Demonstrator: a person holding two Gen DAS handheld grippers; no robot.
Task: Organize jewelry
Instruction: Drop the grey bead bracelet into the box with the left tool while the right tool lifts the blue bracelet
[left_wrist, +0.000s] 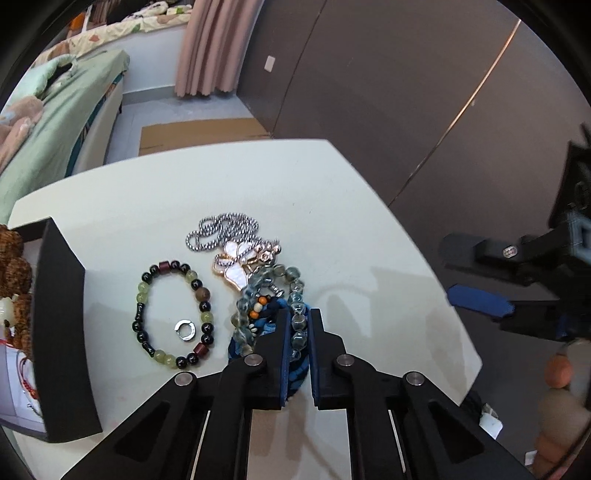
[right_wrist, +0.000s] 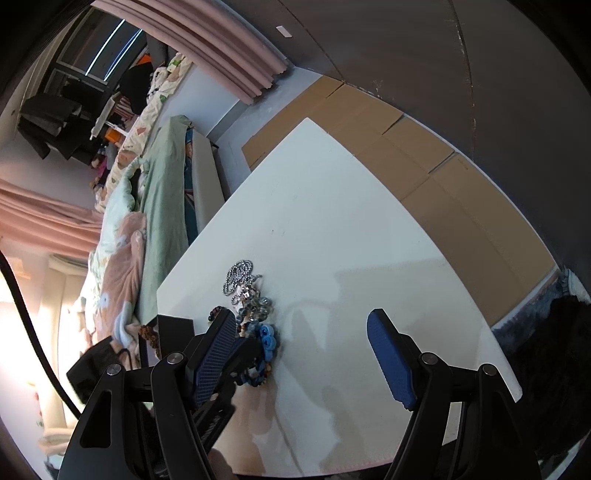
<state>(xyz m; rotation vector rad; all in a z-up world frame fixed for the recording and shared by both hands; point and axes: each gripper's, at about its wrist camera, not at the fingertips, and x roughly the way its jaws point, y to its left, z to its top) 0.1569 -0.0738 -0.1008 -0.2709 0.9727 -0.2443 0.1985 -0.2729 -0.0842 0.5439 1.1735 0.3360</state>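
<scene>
The left gripper (left_wrist: 299, 328) points down at a heap of jewelry on the white counter (left_wrist: 332, 192), and its jaws are closed tight on a clear blue glass bead bracelet (left_wrist: 297, 321), with the blue pads pressing on the beads from both sides. Under that bracelet lies a dark blue braided cord piece (left_wrist: 295, 373) with small orange and white beads. Just behind them sits a white and gold pendant (left_wrist: 236, 266), touching a twisted silver chain (left_wrist: 221, 232) that is bunched up a bit farther back. To the left of the heap lies a black and green bead bracelet (left_wrist: 173, 314) in a flat loop, and a small silver ring (left_wrist: 183, 329) lies inside that loop. At the left edge of the counter stands a black box (left_wrist: 59, 325) with brown bead strings (left_wrist: 14, 258) in it. The right gripper (right_wrist: 301, 350) hangs over the bare right part of the counter, and its jaws are wide open with nothing between them. From the right wrist camera the heap of jewelry shows just beside the left blue pad. A bed (left_wrist: 55, 110) with green and pink covers stands beyond the counter, and flat cardboard (right_wrist: 424, 155) lies on the floor
</scene>
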